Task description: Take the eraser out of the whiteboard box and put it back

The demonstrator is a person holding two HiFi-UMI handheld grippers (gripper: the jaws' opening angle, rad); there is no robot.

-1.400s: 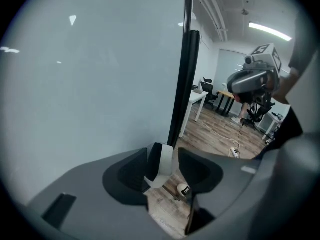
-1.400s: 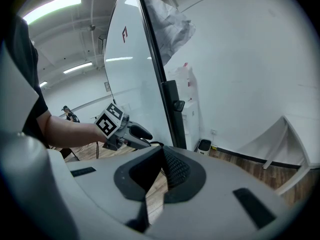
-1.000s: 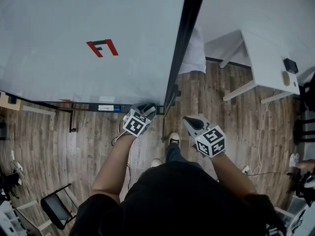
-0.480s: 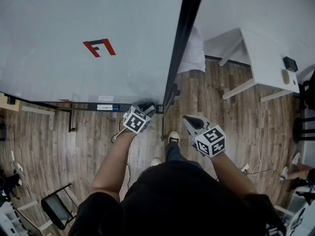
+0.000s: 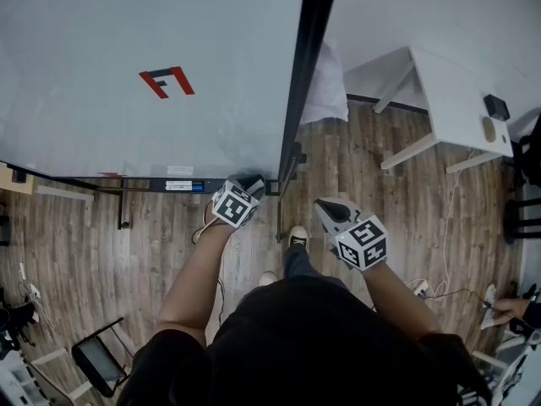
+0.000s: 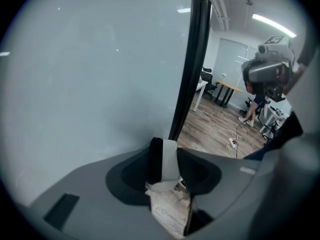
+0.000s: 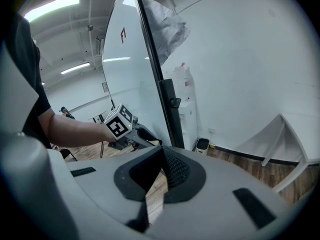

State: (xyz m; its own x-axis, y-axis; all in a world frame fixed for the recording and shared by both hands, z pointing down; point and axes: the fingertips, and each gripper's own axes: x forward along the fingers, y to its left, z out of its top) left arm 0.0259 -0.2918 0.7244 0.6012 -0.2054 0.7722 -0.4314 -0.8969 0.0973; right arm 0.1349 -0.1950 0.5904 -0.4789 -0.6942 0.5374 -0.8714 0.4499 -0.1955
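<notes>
The whiteboard (image 5: 127, 49) stands in front of me with its dark box ledge (image 5: 182, 185) along the bottom edge. My left gripper (image 5: 251, 183) is at the ledge's right end, by the black frame post (image 5: 297, 100). In the left gripper view the eraser (image 6: 170, 159), a white body with black felt, stands upright between the jaws of the left gripper (image 6: 163, 160). The jaws are closing and both sides touch it. My right gripper (image 5: 325, 209) hangs apart over the floor, its jaws together with nothing in them. The right gripper view shows the left gripper (image 7: 145, 135) at the board.
A white table (image 5: 461, 100) with small items stands at the right. White cloth or a bag (image 5: 325, 87) hangs behind the post. A folded chair (image 5: 97, 358) lies at the lower left, cables (image 5: 448, 252) run over the wooden floor, and my shoe (image 5: 297, 239) is below the post.
The left gripper has edged slightly closer in at the ledge's right end. The right gripper has kept its place.
</notes>
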